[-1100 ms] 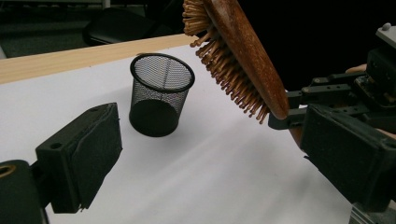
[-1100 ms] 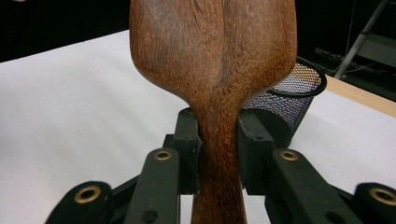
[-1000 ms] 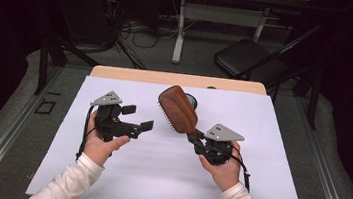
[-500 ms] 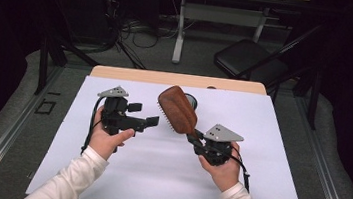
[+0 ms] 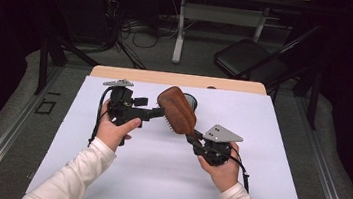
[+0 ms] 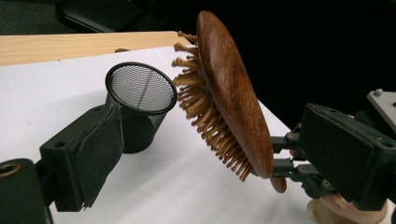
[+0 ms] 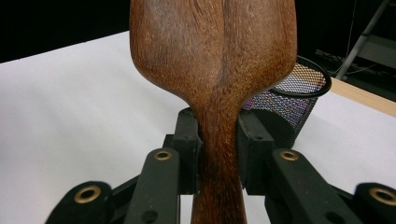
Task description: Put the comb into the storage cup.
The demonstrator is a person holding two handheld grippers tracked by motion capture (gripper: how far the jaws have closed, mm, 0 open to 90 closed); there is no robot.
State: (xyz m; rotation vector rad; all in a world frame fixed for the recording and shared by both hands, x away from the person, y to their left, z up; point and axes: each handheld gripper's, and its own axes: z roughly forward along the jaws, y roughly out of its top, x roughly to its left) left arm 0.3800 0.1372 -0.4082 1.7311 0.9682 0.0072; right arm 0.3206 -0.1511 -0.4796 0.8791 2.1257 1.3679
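A brown wooden hairbrush (image 5: 177, 110) is held up over the white sheet, head tilted up and away. My right gripper (image 5: 193, 139) is shut on its handle, and in the right gripper view both pads press the handle (image 7: 219, 154) from either side. The bristles (image 6: 205, 116) face my left gripper (image 5: 151, 106), which is open with its tips just short of the brush head. One of its pads (image 6: 95, 154) shows at the left of the left gripper view. A black mesh cup (image 5: 192, 100) stands upright behind the brush, seen as the cup (image 6: 140, 93) and the cup (image 7: 299, 93).
A white sheet (image 5: 155, 177) covers most of the wooden table (image 5: 176, 79). Beyond the far edge are a black folding chair (image 5: 249, 60), a white table leg (image 5: 180, 29) and cables on the floor. Metal rails run along both sides.
My left gripper has moved right and slightly up, closing in on the bristle side of the brush. The right gripper and the brush have stayed put.
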